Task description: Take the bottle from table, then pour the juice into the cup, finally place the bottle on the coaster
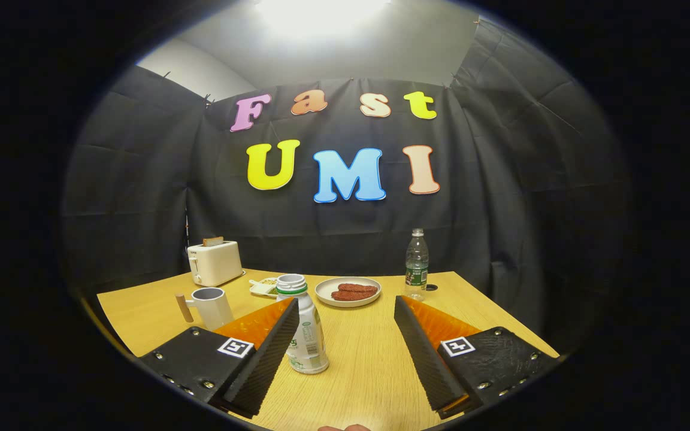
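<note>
The tool [345, 326] hangs low over the wooden surface [369, 365] with its two fingers spread wide apart and nothing pressed between them. The bottle [305, 326], a small white one with its cap off and a green ring at the neck, stands upright on the surface between the fingers, just beside the left finger [267, 359] and well apart from the right one [426, 353]; whether it touches the left finger cannot be told. Left of it and a little farther off stands the cup [210, 306], a grey mug with a wooden handle. Beyond the fingers lies a plate [348, 291] carrying two reddish pieces of food, with a small tray [263, 287] next to it. A white toaster [215, 262] sits at the far left, and a clear water bottle [417, 264] stands at the far right.
</note>
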